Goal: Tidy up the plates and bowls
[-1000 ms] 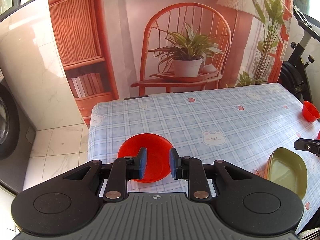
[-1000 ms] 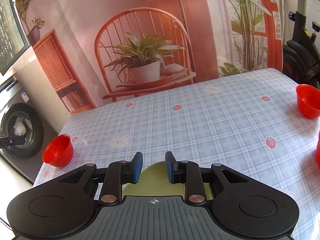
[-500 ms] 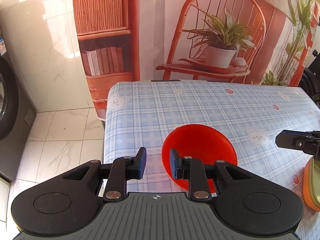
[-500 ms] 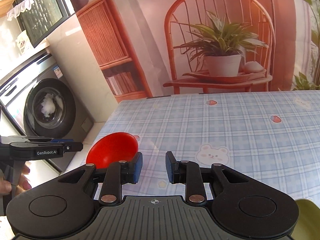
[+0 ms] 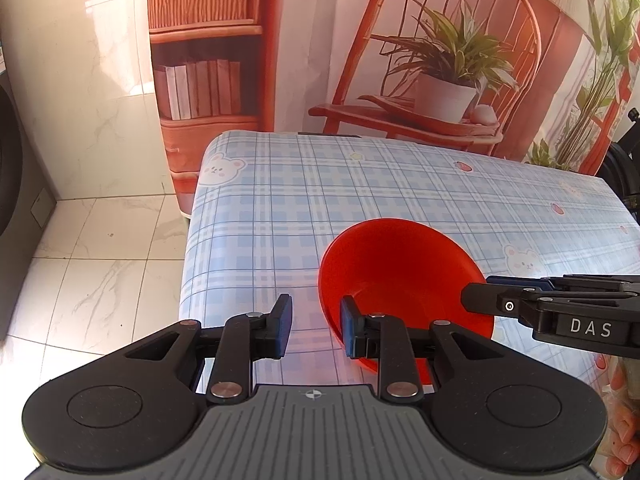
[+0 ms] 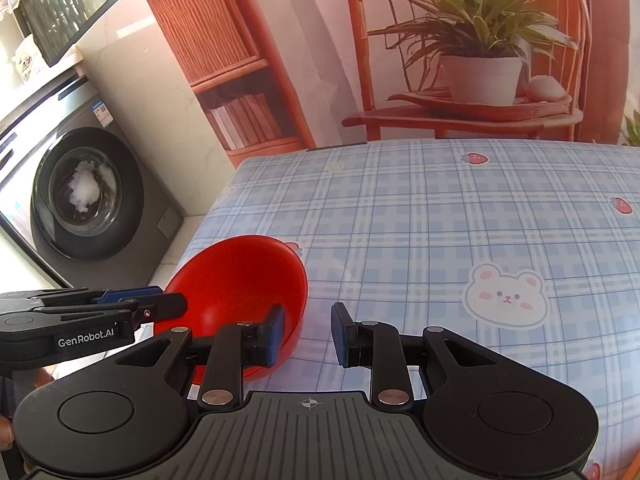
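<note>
A red bowl [image 5: 400,272] sits upright near the left front corner of the table; it also shows in the right wrist view [image 6: 240,284]. My left gripper [image 5: 315,330] is open, with the bowl's near-left rim between its fingers; its right finger is inside the bowl. My right gripper [image 6: 307,334] is open, with the bowl's right rim between its fingers; its left finger is inside the bowl. Each gripper shows in the other's view: the right one [image 5: 560,308], the left one [image 6: 80,316]. Neither grips anything.
The table [image 5: 360,184] has a blue checked cloth with bears and strawberries; its left edge drops to a tiled floor [image 5: 100,240]. A washing machine [image 6: 80,196] stands left of the table. A printed backdrop hangs behind the table's far edge.
Both grippers have closed in on the red bowl from opposite sides. The right gripper swung left, away from the green dish, and its fingers now straddle the bowl's rim.
</note>
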Tool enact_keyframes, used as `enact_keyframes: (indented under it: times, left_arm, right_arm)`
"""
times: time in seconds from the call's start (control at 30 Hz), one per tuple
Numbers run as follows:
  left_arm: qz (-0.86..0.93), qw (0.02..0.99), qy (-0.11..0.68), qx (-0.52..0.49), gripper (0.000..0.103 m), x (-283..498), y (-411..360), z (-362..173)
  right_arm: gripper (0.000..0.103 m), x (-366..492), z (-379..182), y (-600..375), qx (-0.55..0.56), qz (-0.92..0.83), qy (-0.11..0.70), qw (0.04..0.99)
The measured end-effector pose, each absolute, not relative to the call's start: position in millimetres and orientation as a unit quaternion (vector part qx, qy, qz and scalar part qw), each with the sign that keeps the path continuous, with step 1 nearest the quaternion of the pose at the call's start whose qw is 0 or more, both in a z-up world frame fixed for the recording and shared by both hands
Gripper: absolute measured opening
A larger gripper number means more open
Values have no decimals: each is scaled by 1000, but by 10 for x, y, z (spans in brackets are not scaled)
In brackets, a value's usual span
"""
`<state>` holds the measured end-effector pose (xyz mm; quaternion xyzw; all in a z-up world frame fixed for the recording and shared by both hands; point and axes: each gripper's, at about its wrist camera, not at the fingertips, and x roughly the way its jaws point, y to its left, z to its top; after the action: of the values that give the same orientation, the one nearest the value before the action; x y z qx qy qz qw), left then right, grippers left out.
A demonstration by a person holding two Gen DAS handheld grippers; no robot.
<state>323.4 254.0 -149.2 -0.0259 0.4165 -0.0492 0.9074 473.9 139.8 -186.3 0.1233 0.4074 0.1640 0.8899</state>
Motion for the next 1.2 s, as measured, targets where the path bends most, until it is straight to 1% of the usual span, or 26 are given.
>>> enact_keyframes:
  times: [0.07, 0.1, 0.13, 0.17, 0.2, 0.27, 0.5, 0.7, 0.97, 1.2]
  left_arm:
    - [-50, 907, 417, -30, 27, 3224, 2533, -1516]
    - [-49, 907, 416, -30, 25, 3220, 2524, -1518]
    - [-45, 909, 415, -28, 21, 3217, 2520, -1515]
    - [-41, 909, 414, -27, 15, 3212, 2511, -1506]
    - [-39, 909, 415, -30, 11, 3207, 2501, -1492]
    - [-37, 909, 415, -28, 11, 3200, 2471, -1461]
    - [-48, 907, 419, -15, 11, 3121, 2344, -1348]
    - [-69, 906, 417, 7, 12, 2987, 2053, -1135]
    - [-105, 910, 401, 25, 12, 2764, 1434, -823]
    - [-144, 909, 388, 45, 12, 2650, 777, -660]
  right_arm:
    - [24, 4735, -1877, 1414, 123, 169, 408, 889]
    - [22, 4729, -1881, 1416, 123, 171, 408, 888]
    - [18, 4723, -1883, 1416, 124, 172, 409, 888]
    - [14, 4716, -1884, 1414, 124, 172, 409, 887]
    - [14, 4704, -1875, 1400, 128, 177, 407, 887]
    - [10, 4666, -1848, 1379, 130, 179, 401, 889]
    - [9, 4533, -1806, 1189, 159, 170, 398, 887]
    - [8, 4305, -1712, 862, 193, 154, 393, 886]
    - [7, 3871, -1428, 283, 194, 136, 353, 905]
    - [7, 3537, -1265, -422, 226, 111, 324, 912]
